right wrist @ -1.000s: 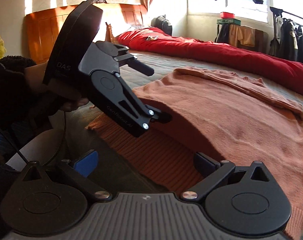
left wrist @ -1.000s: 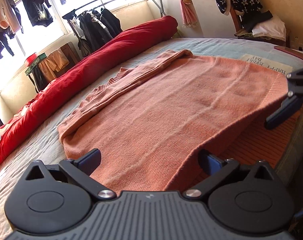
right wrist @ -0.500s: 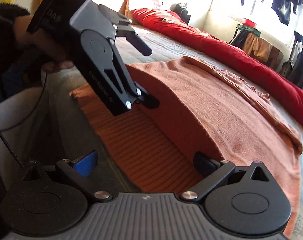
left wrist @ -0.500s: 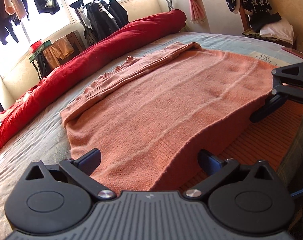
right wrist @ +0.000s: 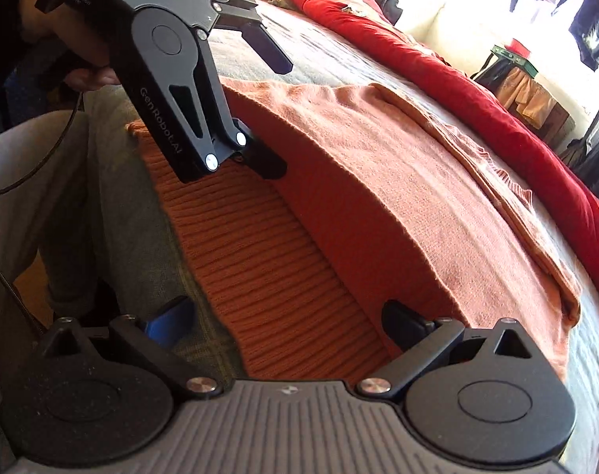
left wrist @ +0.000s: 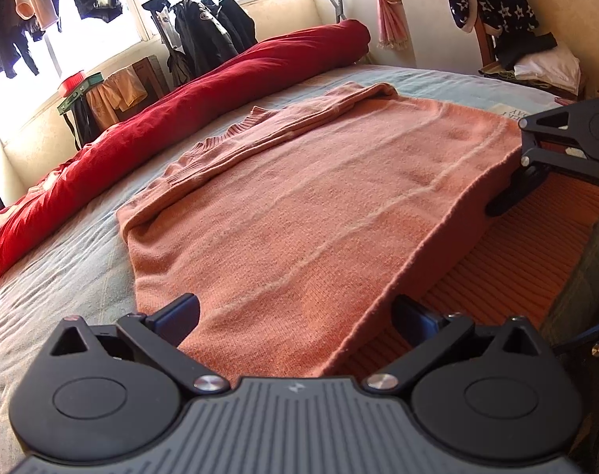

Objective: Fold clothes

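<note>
A red duvet (left wrist: 188, 118) lies rolled along the far left side of the bed (left wrist: 62, 268), below a window hung with dark clothes (left wrist: 204, 35). To its right a salmon-orange sweater (left wrist: 319, 197) is spread flat over the grey-blue bedcover, a sleeve folded in across its far side. Its near hem is split in two layers — the ribbed lower band (right wrist: 260, 260) rests on the bed edge while the upper layer arches up off it. The left gripper (left wrist: 295, 312) has its fingers spread wide, one above that lifted edge and one beneath. At the right, the right gripper (right wrist: 289, 316) is likewise spread, its right finger (right wrist: 402, 324) tucked under the raised layer. In the right wrist view a hand (right wrist: 86, 73) holds the left tool.
</note>
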Demonstrator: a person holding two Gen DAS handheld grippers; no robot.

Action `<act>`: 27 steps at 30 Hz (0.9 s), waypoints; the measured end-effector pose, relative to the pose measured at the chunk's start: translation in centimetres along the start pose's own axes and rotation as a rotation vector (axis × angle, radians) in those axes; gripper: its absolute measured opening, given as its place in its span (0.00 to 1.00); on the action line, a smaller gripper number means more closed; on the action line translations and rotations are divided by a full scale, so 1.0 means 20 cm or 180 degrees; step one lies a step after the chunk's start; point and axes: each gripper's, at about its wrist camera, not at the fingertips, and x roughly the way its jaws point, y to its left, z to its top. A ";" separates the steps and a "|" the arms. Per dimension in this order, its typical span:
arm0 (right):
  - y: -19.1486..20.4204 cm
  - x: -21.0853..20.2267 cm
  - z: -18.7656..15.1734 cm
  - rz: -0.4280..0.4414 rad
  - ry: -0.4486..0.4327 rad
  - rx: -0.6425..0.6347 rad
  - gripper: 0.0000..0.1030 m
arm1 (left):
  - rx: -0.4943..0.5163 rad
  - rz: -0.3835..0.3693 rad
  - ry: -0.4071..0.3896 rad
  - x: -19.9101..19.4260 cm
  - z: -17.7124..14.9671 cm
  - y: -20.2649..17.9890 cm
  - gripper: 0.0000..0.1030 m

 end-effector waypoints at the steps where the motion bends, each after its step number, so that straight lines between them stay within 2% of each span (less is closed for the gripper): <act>1: 0.01 -0.01 0.00 -0.0043 0.0035 -0.0089 0.99 | -0.0007 0.0002 0.0002 0.00 0.00 0.00 0.99; 8: 0.08 -0.06 -0.01 -0.0431 0.0158 -0.0562 0.98 | -0.0035 0.0000 -0.0004 0.01 -0.02 0.01 0.99; 13: 0.15 -0.01 0.06 -0.0284 0.0039 -0.0652 0.92 | -0.0070 0.0010 -0.0015 0.02 -0.01 0.02 1.00; 15: 0.20 0.00 0.07 -0.0305 0.0037 -0.0772 0.91 | -0.0083 0.0019 -0.0026 0.02 -0.01 0.02 1.00; 22: 0.30 -0.07 0.04 -0.0645 0.0084 -0.1124 0.90 | -0.0095 -0.0001 -0.0061 0.03 0.01 0.01 1.00; 27: 0.29 -0.08 0.00 -0.0830 0.0212 -0.1162 0.91 | -0.0103 -0.0010 -0.0066 0.03 0.01 0.01 1.00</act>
